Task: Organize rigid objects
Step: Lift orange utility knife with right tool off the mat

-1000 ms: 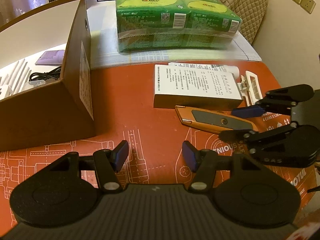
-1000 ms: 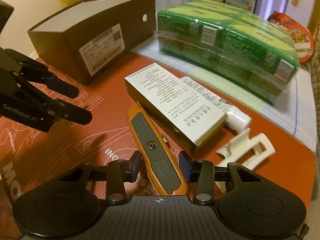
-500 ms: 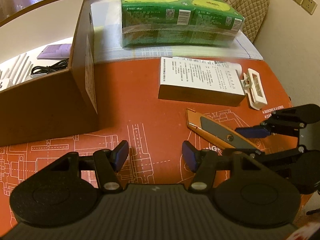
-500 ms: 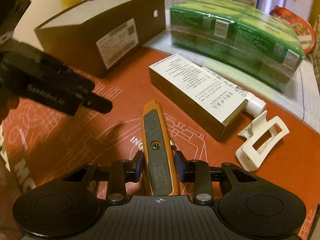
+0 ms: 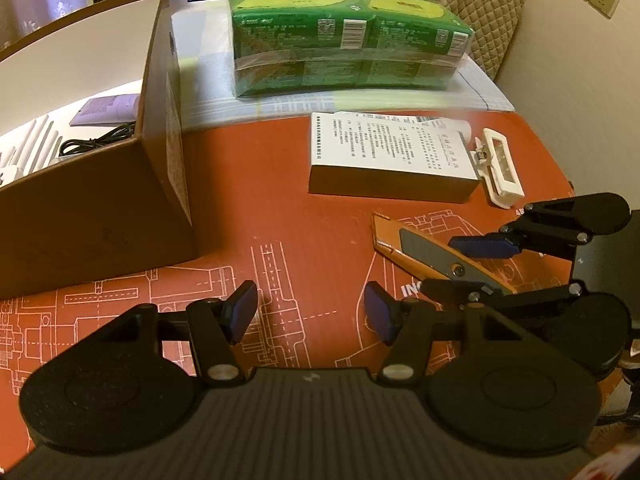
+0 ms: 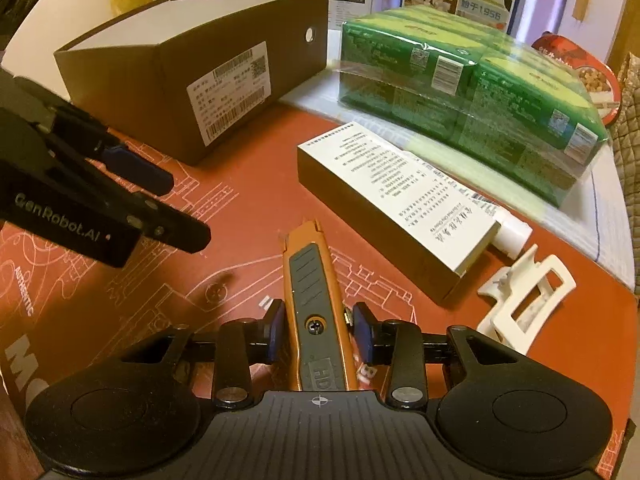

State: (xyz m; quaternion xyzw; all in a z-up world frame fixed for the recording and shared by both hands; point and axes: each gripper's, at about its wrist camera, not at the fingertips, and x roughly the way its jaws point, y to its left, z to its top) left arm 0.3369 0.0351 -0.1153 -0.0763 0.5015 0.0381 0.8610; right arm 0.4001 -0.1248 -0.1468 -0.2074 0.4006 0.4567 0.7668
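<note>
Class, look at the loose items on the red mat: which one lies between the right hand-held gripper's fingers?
The orange utility knife. The white printed box and the white clip lie apart, untouched, further right.

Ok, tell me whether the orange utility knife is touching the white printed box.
Apart. The left wrist view shows a strip of red mat between the orange utility knife tip and the white printed box.

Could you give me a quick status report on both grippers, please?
Left hand-held gripper open, empty. Right hand-held gripper opening slightly around the knife. Brown box ahead, path clear.
</note>
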